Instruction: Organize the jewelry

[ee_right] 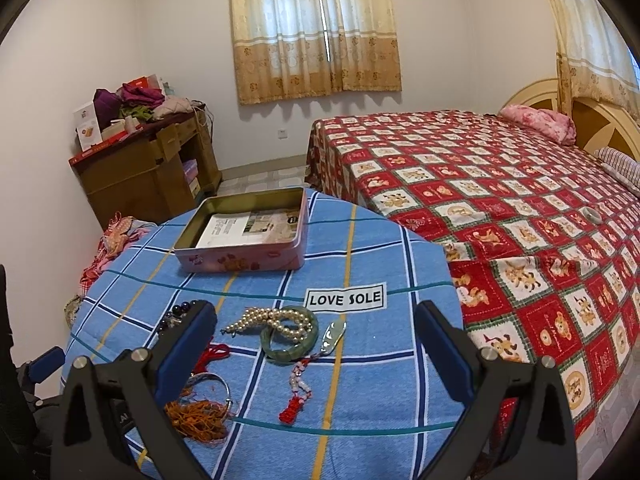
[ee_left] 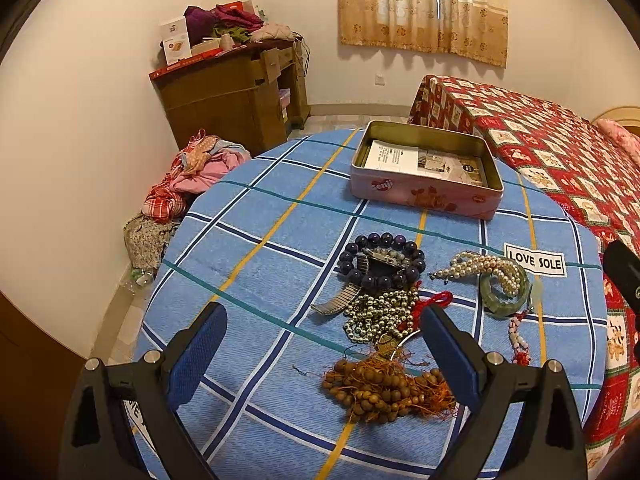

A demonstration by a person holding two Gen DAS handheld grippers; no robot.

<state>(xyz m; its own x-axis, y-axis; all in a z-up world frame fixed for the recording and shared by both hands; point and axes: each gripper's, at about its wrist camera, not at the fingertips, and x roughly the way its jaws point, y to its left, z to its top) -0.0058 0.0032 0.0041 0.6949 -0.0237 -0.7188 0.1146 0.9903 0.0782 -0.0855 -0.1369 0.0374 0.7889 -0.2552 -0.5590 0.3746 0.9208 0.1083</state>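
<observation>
A pile of jewelry lies on the blue checked cloth (ee_left: 260, 264): dark purple bead bracelet (ee_left: 382, 260), metal-band watch (ee_left: 340, 300), silver bead strand (ee_left: 378, 314), brown wooden beads with orange threads (ee_left: 384, 390), pearl strand (ee_left: 486, 266) across a green jade bangle (ee_left: 504, 296), red-tasselled pendant (ee_left: 518, 338). A pink open tin (ee_left: 426, 170) with a leaflet inside stands behind. My left gripper (ee_left: 322, 344) is open above the wooden beads, holding nothing. My right gripper (ee_right: 316, 334) is open above the bangle (ee_right: 288, 340), pearls (ee_right: 266, 320) and pendant (ee_right: 298, 384); the tin (ee_right: 244, 236) lies beyond.
A bed with a red patterned cover (ee_right: 500, 208) stands close on the right of the round table. A wooden desk piled with clothes and boxes (ee_left: 232, 80) is at the back left. Clothes (ee_left: 192, 176) lie heaped on the floor by the wall. A "LOVE SOLE" label (ee_right: 344, 298) is on the cloth.
</observation>
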